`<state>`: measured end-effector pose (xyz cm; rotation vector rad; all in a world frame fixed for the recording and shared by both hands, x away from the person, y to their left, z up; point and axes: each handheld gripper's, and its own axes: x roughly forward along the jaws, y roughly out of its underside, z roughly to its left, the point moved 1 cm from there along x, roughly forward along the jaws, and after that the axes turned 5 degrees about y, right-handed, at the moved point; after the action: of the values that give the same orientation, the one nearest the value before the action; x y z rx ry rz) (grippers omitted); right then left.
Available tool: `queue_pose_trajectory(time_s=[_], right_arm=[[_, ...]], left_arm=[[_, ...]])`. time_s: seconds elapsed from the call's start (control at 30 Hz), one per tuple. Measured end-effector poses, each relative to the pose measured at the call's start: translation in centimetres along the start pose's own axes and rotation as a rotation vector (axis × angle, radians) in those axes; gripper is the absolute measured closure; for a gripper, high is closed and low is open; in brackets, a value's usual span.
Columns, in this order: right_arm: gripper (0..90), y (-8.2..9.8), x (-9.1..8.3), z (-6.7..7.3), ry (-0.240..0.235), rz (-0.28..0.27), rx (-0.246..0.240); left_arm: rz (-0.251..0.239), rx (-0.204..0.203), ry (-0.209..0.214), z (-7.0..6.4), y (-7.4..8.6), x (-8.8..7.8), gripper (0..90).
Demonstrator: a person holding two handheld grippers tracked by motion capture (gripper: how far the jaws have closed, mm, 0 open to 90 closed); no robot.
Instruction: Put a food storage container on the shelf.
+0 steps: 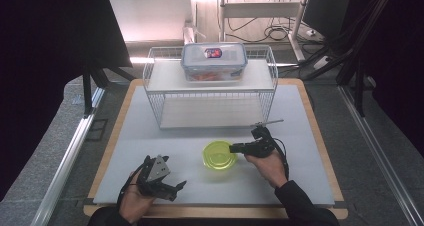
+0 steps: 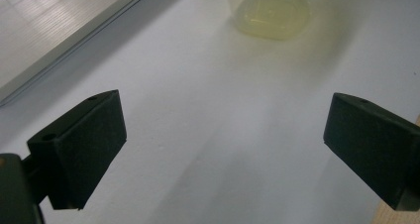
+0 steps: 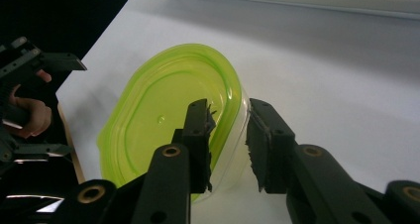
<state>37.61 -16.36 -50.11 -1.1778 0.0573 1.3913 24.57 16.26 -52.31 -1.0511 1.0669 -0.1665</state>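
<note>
A small clear container with a yellow-green lid [image 1: 219, 156] sits on the white mat in front of the wire rack. My right gripper [image 1: 232, 148] reaches it from the right. In the right gripper view the jaws [image 3: 230, 135] are narrowly apart and straddle the lid's near edge [image 3: 168, 115], one jaw over the lid and the other beside the clear wall, so the gripper is open. My left gripper [image 1: 177, 188] rests low at the front left, wide open [image 2: 223, 144] with nothing between its jaws. The container [image 2: 271, 16] lies ahead of it.
A white wire rack [image 1: 155, 86] stands at the back of the mat, with a clear blue-rimmed box [image 1: 214, 61] holding something orange on its top shelf. The white mat [image 1: 300, 176] lies on a wooden board. Metal rails run along both sides.
</note>
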Motion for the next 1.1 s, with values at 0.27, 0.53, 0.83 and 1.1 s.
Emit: queue_pose_trajectory(time_s=[0.27,0.53,0.83,1.1], right_arm=[[81.7,-0.5,0.1,0.8,-0.069,0.017,0.009],[82.6,-0.9,0.0,1.1,-0.112,0.011,0.023],[83.1,-1.6,-1.1,1.1,-0.144,-0.032,0.041],[84.1,-3.0,-2.6,1.6,-0.159,-0.078,0.039]], left_arm=[[0.001,0.002,-0.005,0.0,0.0,0.0,2.8],[-0.013,-0.005,-0.007,0.0,0.0,-0.1,2.8],[-0.035,-0.023,-0.009,0.2,0.0,-0.3,2.5],[-0.030,-0.014,-0.014,0.3,0.0,-0.4,2.4]])
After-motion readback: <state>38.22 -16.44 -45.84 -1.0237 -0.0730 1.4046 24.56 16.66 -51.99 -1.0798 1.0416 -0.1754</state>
